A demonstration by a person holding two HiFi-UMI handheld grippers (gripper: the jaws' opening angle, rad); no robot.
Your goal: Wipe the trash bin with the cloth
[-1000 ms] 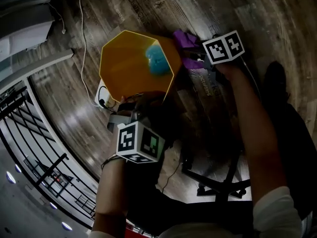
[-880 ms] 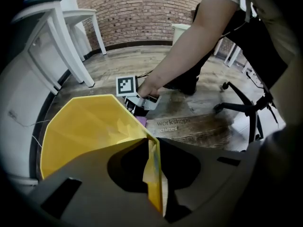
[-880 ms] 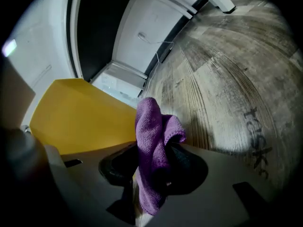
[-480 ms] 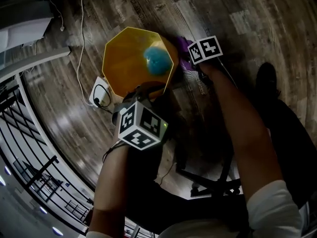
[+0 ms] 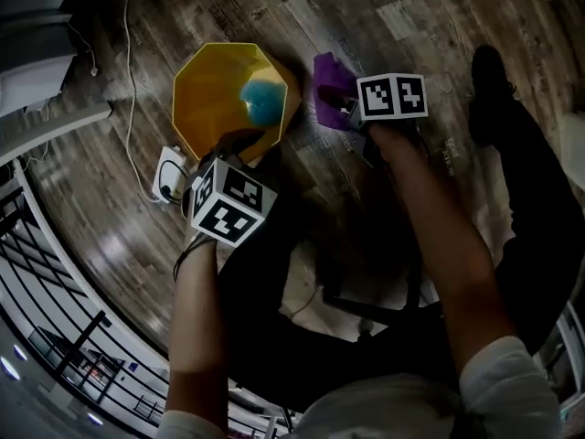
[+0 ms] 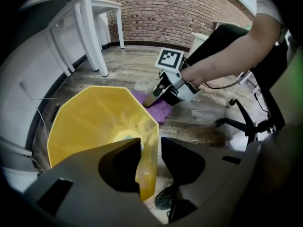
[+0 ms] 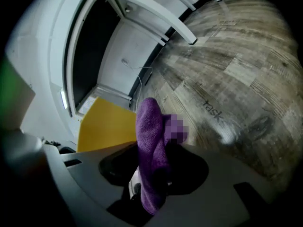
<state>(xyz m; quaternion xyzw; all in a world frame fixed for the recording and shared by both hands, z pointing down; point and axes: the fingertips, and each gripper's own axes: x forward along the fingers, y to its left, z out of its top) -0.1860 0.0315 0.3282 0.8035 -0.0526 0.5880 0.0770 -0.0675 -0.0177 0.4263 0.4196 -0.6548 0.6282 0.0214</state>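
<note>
The yellow eight-sided trash bin (image 5: pixel 215 99) stands on the wooden floor with a blue lump (image 5: pixel 263 101) inside it. My left gripper (image 5: pixel 241 143) points down at the bin's near rim. In the left gripper view my left gripper (image 6: pixel 150 144) has the bin's wall (image 6: pixel 149 160) between its jaws. These have just been opening, and a gap shows on the right side. To the right of the bin, my right gripper (image 5: pixel 342 108) is shut on the purple cloth (image 5: pixel 331 85). The cloth (image 7: pixel 150 141) stands up folded between the right gripper's (image 7: pixel 150 183) jaws.
A white power strip (image 5: pixel 167 174) with a cable (image 5: pixel 126 53) lies left of the bin. An office chair's black base (image 5: pixel 366 309) is under me, and a dark shoe (image 5: pixel 486 67) shows at the right. White table legs (image 6: pixel 90 37) and a brick wall stand beyond the bin.
My right gripper has drawn the purple cloth away from the bin's side, and more of the cloth shows. My left gripper has rolled at the near rim.
</note>
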